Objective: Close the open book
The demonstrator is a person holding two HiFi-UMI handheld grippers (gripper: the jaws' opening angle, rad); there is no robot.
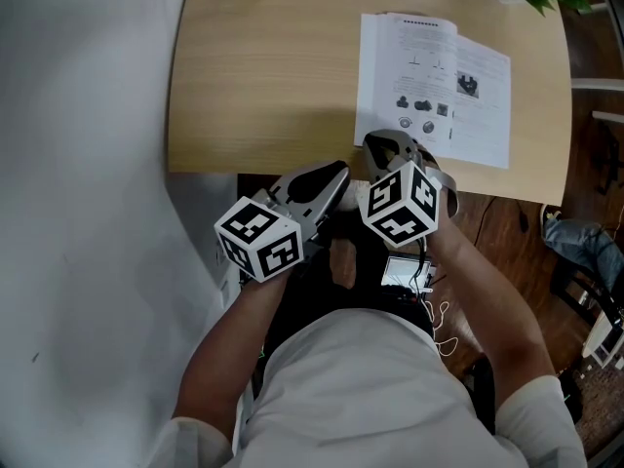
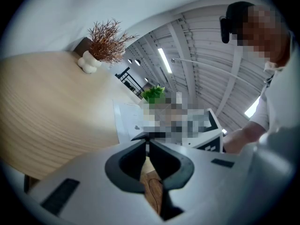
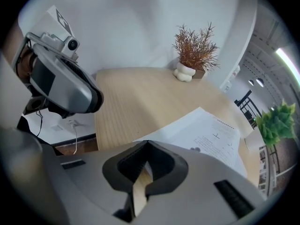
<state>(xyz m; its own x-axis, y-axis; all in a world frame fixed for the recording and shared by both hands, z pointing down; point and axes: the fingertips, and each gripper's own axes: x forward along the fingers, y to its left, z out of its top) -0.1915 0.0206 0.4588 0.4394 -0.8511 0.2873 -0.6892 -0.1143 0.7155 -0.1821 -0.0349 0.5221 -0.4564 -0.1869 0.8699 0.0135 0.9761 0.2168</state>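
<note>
Left gripper (image 1: 337,172): jaws clenched, empty, at the near edge of the wooden table (image 1: 263,76). Right gripper (image 1: 382,141): likewise closed, empty, at the near-left corner of the open book (image 1: 434,81), which lies flat on the table's right part. Dried plant (image 3: 194,46): seen whole in gripper views only. White wall (image 1: 78,164): left.

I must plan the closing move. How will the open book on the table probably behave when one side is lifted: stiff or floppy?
Probably floppy: the open book looks thin, with paper-like pages lying flat on the wooden table. Likely light, so it may slide on the smooth wood when pushed.
</note>
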